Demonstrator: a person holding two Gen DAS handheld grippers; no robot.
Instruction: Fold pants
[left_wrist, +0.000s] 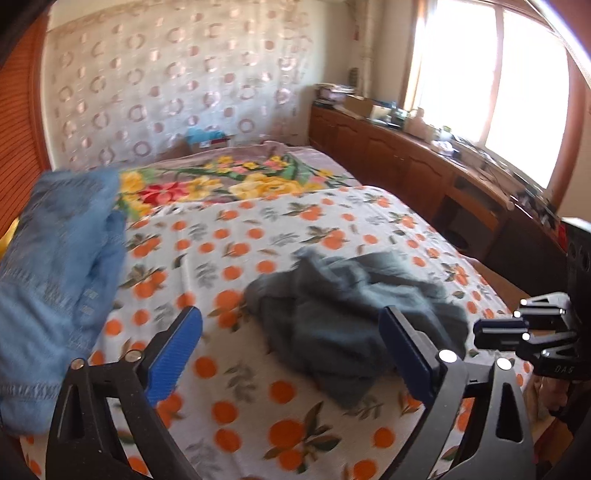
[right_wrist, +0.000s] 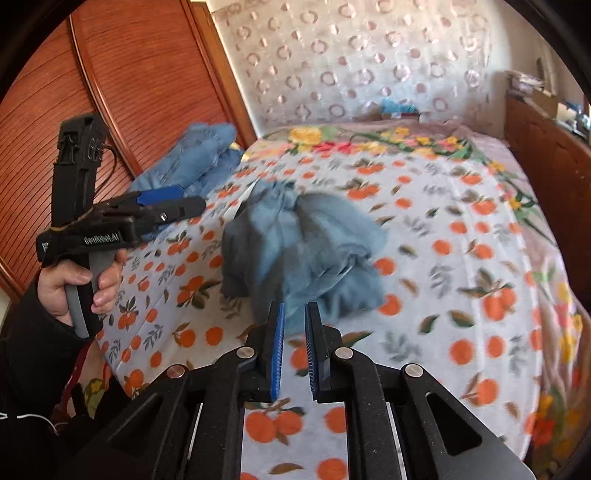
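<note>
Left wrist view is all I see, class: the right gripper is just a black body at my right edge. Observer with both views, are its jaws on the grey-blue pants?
Observer: No. The right gripper has its jaws nearly together, with a narrow gap and nothing between them. The pants lie crumpled just beyond its tips.
Operator: What shows through that gap?
Observer: Only the orange-print bedspread.
Operator: And who carries my left gripper?
Observer: A hand in a dark sleeve grips the handle of the left gripper.
</note>
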